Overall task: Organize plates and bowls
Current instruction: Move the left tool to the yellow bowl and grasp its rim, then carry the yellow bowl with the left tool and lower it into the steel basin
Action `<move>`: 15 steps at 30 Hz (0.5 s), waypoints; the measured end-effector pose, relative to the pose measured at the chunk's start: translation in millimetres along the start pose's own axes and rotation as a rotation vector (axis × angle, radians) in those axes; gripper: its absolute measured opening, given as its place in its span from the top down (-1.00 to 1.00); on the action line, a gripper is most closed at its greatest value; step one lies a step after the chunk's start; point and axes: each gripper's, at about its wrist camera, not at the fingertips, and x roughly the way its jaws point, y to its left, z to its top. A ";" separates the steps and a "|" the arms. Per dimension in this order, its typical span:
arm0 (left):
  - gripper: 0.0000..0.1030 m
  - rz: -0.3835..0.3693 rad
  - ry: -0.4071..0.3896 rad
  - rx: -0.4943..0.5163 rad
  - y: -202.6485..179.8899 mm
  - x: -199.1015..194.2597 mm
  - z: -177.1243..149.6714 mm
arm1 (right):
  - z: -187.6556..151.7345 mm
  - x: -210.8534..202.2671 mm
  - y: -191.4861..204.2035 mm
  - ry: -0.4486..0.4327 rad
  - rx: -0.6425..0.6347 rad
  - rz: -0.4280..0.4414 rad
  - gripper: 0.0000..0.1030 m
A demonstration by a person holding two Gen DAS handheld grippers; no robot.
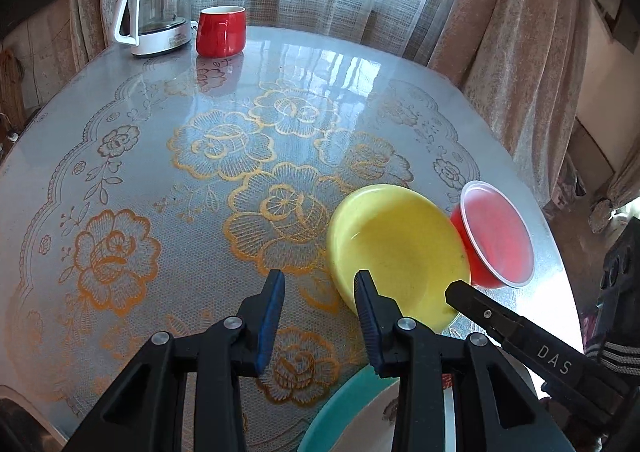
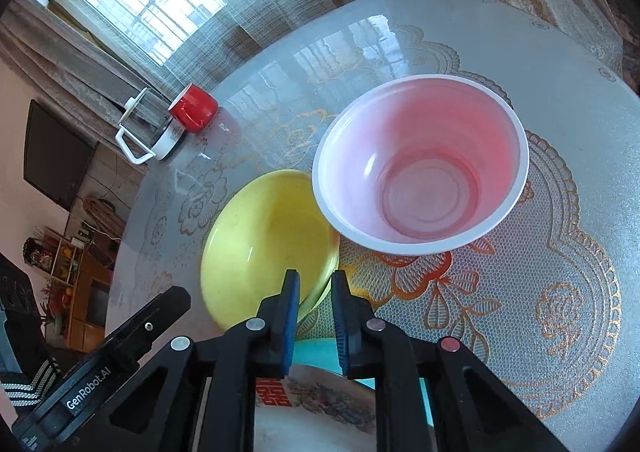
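Observation:
A yellow bowl (image 1: 400, 248) sits tilted on the table, with a red plastic bowl (image 1: 496, 236) touching its right side. My left gripper (image 1: 320, 284) is open and empty, its right finger (image 1: 366, 304) in front of the yellow bowl's near-left rim. In the right wrist view the yellow bowl (image 2: 264, 240) lies left of the pink-red bowl (image 2: 420, 163). My right gripper (image 2: 316, 292) is open by a narrow gap, with the yellow bowl's near rim between the fingertips. A teal-rimmed plate (image 2: 316, 356) with a printed pattern lies below both grippers, mostly hidden.
A red mug (image 1: 220, 31) and a glass kettle (image 1: 156, 15) stand at the far left of the round table (image 1: 160, 171), which has a floral lace cover. Curtains hang behind it. The table edge (image 1: 560, 252) runs close past the red bowl.

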 end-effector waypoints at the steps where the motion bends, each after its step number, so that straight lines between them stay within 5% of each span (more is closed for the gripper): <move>1: 0.33 0.003 0.009 0.004 -0.4 4.6 -0.1 | 0.4 0.4 0.3 0.000 -0.004 -0.001 0.69; 6: 0.71 -0.049 0.020 0.002 -4.7 10.5 0.2 | 2.3 4.6 1.5 0.010 -0.009 0.001 0.69; 15: 0.71 -0.013 -0.011 -0.006 9.0 -9.5 -6.9 | -2.1 6.0 17.5 0.023 -0.049 0.021 0.70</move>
